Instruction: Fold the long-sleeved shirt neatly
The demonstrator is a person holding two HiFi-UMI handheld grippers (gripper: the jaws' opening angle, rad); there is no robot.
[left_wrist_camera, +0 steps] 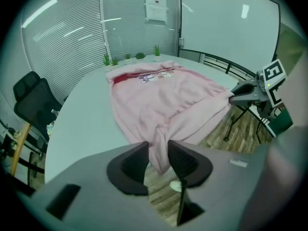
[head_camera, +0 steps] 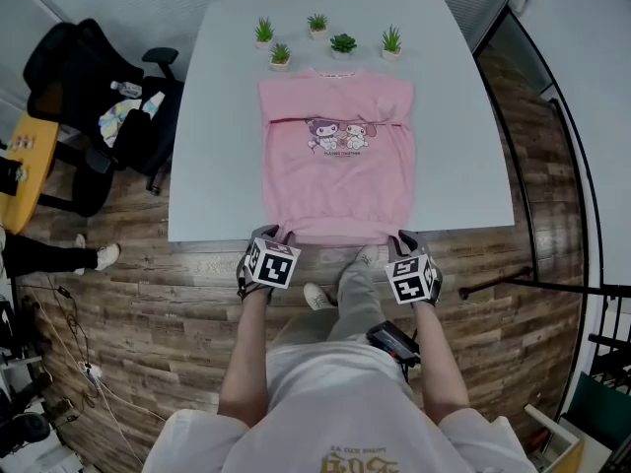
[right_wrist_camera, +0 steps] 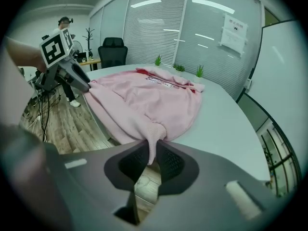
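Hem grabbed: the left gripper (head_camera: 270, 233) and right gripper (head_camera: 402, 236) each pinched a bottom corner of the pink printed long-sleeved shirt (head_camera: 335, 156) spread on the pale grey table (head_camera: 222, 146), so next likely came an even lift toward the collar.

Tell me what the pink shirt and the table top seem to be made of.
The pink shirt looks like soft matte knit, perhaps cotton fleece: it bunches in thick folds and its hem seems ribbed. The table top is probably laminate: smooth, pale grey, faintly shiny.
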